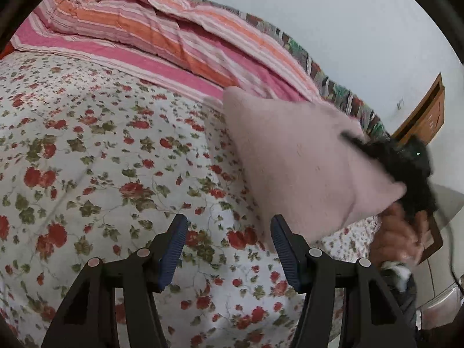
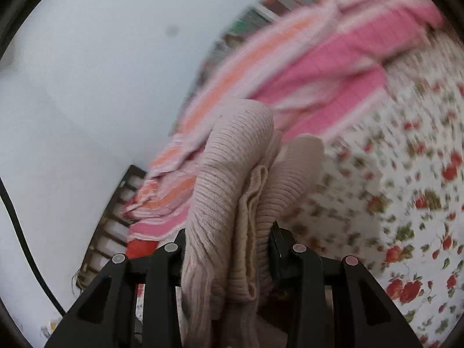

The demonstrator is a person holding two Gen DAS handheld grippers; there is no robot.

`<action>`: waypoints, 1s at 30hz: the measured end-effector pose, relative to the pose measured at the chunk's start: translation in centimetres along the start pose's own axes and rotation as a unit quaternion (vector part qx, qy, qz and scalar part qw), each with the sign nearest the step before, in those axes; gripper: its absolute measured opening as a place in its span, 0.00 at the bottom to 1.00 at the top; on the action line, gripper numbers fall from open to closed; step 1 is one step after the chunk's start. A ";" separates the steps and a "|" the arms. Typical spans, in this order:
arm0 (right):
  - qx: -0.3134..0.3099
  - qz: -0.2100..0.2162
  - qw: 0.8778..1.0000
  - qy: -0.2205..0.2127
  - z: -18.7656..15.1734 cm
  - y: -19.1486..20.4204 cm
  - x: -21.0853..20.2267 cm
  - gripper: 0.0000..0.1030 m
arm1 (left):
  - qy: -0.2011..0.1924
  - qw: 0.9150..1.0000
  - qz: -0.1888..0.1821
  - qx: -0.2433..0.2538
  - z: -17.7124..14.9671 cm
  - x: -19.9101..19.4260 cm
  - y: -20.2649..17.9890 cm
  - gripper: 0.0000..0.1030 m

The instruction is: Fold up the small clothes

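Left tongs [image 1: 229, 249] open, nothing between the blue ribbed pads [image 1: 171, 256], hanging over the bed [image 1: 87, 150] with its floral sheet. No contact with the cloth visible.

Right tongs [image 2: 227, 237] clamped on a pale pink knit garment [image 2: 232, 174]. The bunched ribbed fabric fills the gap between the jaws, folds spilling forward and down past them. Right wrist view is motion-blurred apart from the tongs and the knit.

From the left wrist view the same garment [image 1: 295, 156] is lifted off the sheet, right of centre, hanging as a rough flat panel with a corner pointing up toward the quilt. Its lower edge sits just beside the left tongs' right finger; cannot tell if it touches. The right tongs [image 1: 406, 168] show there as a dark blurred shape at the garment's right edge, with a hand [image 1: 400, 240] below it, also blurred.

Striped pink and orange quilt [image 1: 162, 29] lies rumpled along the far side of the bed, against a white wall [image 1: 348, 14]. A strip of multicoloured patterned fabric [image 1: 342, 87] runs along the bed edge behind the quilt. Wooden piece [image 1: 426, 116] stands at right by the wall. Black cable [image 2: 20, 226] crosses the wall in the right wrist view.
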State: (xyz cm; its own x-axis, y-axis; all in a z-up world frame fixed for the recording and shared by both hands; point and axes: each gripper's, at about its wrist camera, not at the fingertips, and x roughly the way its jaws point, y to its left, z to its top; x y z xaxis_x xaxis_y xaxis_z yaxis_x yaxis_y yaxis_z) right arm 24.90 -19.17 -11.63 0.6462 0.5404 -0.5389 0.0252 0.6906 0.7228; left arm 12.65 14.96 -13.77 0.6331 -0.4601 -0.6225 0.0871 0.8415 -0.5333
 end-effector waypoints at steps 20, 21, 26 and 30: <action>-0.239 -0.102 0.965 0.020 -4.1 -2.3 -4.1 0.14 | 0.054 0.996 0.019 0.069 1.5 7.9 -5.7 0.56; -0.249 -0.098 0.963 0.016 -4.3 -2.5 -4.1 0.11 | 0.061 0.996 0.025 0.062 1.6 8.4 -5.7 0.56; -0.195 -0.113 0.974 0.024 -4.6 -5.8 -3.3 0.09 | 0.046 0.996 0.018 0.076 1.5 7.6 -6.4 0.56; -0.259 -0.135 0.956 0.024 -5.0 -3.6 -3.6 0.15 | 0.036 0.995 0.036 0.086 2.9 7.6 -7.2 0.56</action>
State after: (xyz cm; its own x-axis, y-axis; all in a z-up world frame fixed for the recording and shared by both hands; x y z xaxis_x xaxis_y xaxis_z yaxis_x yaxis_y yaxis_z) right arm 18.65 -21.20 -14.42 0.6328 0.3213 -0.7045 -0.2022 0.9468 0.2502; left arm 19.07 6.20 -13.05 0.5867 -0.4101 -0.6983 0.1776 0.9065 -0.3832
